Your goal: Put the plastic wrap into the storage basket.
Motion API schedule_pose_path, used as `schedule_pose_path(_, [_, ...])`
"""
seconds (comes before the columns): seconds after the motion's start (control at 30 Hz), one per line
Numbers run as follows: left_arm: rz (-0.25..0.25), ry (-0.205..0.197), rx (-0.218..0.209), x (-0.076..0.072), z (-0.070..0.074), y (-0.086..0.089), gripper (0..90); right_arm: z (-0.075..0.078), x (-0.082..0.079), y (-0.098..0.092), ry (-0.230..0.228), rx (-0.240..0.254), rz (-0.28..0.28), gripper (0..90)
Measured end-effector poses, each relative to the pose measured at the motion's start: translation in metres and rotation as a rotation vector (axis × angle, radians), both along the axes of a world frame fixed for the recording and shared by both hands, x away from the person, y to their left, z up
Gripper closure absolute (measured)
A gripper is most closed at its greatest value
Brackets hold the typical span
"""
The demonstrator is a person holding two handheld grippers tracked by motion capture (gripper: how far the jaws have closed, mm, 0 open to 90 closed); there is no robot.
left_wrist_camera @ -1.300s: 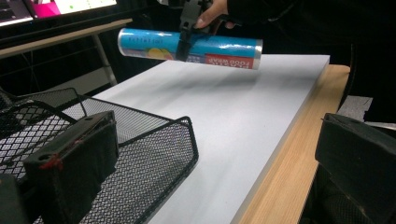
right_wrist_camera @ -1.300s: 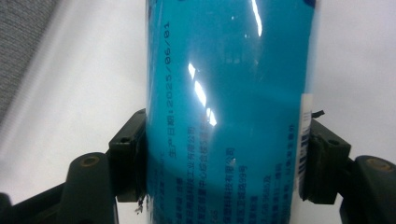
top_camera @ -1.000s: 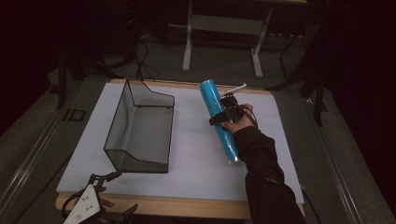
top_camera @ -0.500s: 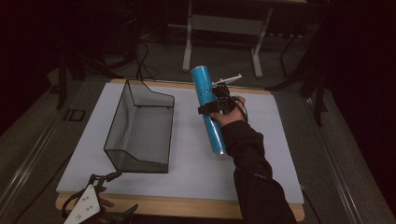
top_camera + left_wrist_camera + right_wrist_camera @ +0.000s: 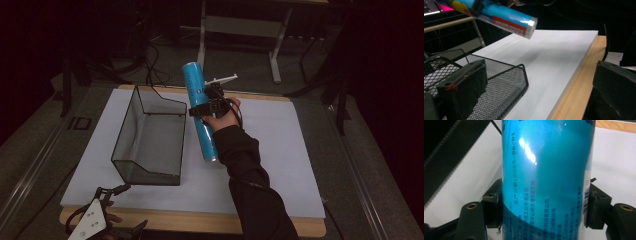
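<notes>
Above the white mat [image 5: 280, 150], the blue tube [image 5: 200, 107] is now off the desk [image 5: 200, 226]: a second ago it lay flat on the mat right of the mesh basket [image 5: 150, 137], now it hangs tilted in the air, far end up, near end low over the mat. Right gripper [image 5: 212, 102] is clamped around its middle, jaws pressing both sides of the tube [image 5: 546, 182] in the right gripper view. Has drifted toward the basket too, so my read is lift done, carry to basket under way. Basket hasn't moved; its open top is free, near rim [image 5: 506, 68] sits below the tube's end [image 5: 504, 17] in the left gripper view, so clearance looks fine if the tilt holds. Long tube, watch the low end against the basket's right wall. Left gripper [image 5: 102, 220] parked at the desk's front left edge, jaws apart with nothing between them, hasn't budged. Plenty of bare mat to the right.
</notes>
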State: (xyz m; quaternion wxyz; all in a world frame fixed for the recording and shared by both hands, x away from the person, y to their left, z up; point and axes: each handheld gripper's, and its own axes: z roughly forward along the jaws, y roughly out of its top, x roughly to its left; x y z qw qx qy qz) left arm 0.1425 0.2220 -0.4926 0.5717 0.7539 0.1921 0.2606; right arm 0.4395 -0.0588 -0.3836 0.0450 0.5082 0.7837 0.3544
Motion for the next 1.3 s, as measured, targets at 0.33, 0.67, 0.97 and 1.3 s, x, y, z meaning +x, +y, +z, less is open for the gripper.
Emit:
schedule_pose_path(0.33, [0.003, 0.000, 0.002, 0.000, 0.000, 0.001, 0.2, 0.002, -0.002, 0.033, -0.027, 0.121, -0.031, 31.5])
schedule_pose_path(0.67, [-0.001, -0.002, 0.002, -0.001, 0.000, 0.001, 0.2, -0.009, -0.010, 0.072, -0.038, 0.168, -0.053, 31.5])
schedule_pose_path(0.97, [-0.003, -0.003, -0.001, -0.001, 0.000, 0.002, 0.2, -0.031, -0.014, 0.091, -0.032, 0.214, -0.097, 31.5])
schedule_pose_path(1.3, [-0.005, -0.001, -0.003, -0.001, 0.000, 0.002, 0.2, -0.069, -0.016, 0.100, 0.039, 0.187, -0.121, 31.5])
